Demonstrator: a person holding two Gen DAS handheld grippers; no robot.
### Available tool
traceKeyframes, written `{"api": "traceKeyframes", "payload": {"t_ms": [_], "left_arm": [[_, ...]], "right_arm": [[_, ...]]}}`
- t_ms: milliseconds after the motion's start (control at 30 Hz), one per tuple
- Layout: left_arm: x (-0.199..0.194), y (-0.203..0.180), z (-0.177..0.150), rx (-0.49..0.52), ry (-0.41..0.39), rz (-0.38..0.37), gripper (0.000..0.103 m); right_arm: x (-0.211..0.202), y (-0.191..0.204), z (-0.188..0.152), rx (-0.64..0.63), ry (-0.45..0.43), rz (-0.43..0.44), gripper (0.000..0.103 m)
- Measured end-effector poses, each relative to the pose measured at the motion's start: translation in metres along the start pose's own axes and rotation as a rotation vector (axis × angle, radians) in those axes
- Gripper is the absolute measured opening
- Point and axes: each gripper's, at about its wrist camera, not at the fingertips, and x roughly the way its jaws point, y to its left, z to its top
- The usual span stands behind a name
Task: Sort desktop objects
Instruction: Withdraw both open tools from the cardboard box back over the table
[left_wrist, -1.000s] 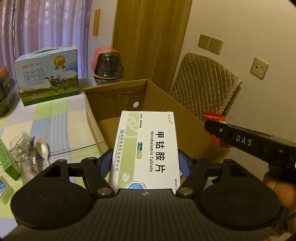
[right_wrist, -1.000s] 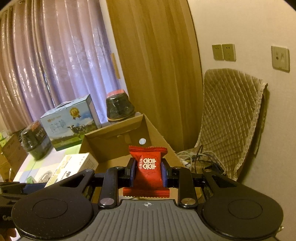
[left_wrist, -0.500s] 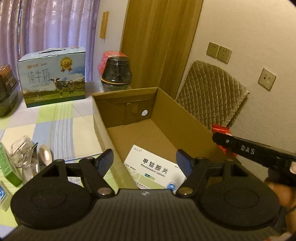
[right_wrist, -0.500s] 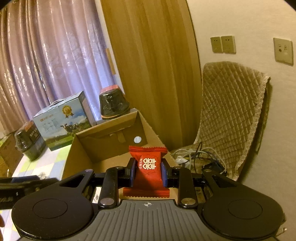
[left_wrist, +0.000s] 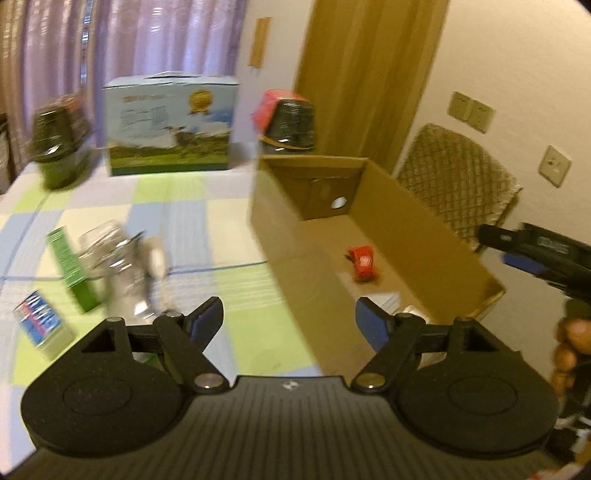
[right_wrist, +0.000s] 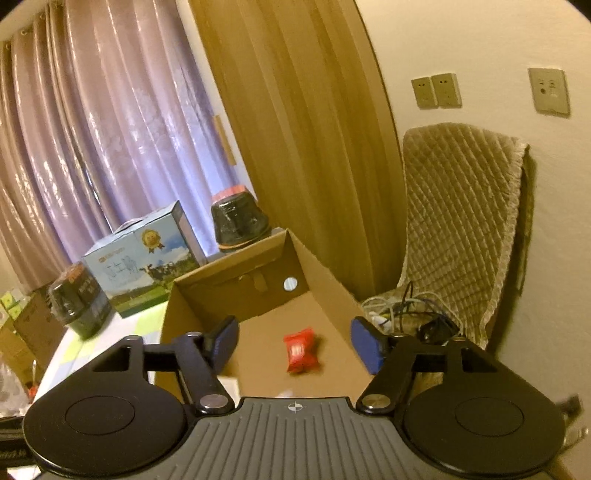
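The open cardboard box (left_wrist: 417, 236) stands on the checked table (left_wrist: 177, 206) with one red candy (left_wrist: 364, 260) on its floor near the middle and the corner of a white carton (left_wrist: 388, 300) at its near end. Outside it, on the cloth, lie one green box (left_wrist: 72, 267), one crumpled clear wrapper (left_wrist: 118, 258) and one blue-and-red packet (left_wrist: 37, 320), with one milk carton (left_wrist: 170, 125) and two dark jars (left_wrist: 290, 122) behind. The left gripper (left_wrist: 289, 322) hangs over the box's near left wall, jaws wide apart and empty, and the right gripper (right_wrist: 293, 341) hovers above the candy, jaws also spread with nothing between them.
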Motion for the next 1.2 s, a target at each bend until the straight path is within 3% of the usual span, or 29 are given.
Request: {"api": "traceKeyframes", "payload": {"t_ms": [333, 733, 967, 1200], "left_arm": [[-0.057, 0.064, -0.040, -0.057, 0.014, 0.154, 0.081], [-0.125, 0.124, -0.067, -0.134, -0.023, 0.303, 0.096], [-0.142, 0.142, -0.077, -0.160, -0.028, 0.337, 0.098], [-0.144, 0.152, -0.079, -0.143, -0.022, 0.329, 0.099]], "right_arm": [[-0.048, 0.054, -0.037, -0.103, 0.000, 0.078, 0.087], [-0.052, 0.136, -0.070, -0.232, 0.052, 0.240, 0.094], [-0.048, 0.166, -0.091, -0.296, 0.114, 0.328, 0.094], [-0.038, 0.184, -0.109, -0.343, 0.171, 0.350, 0.094]]}}
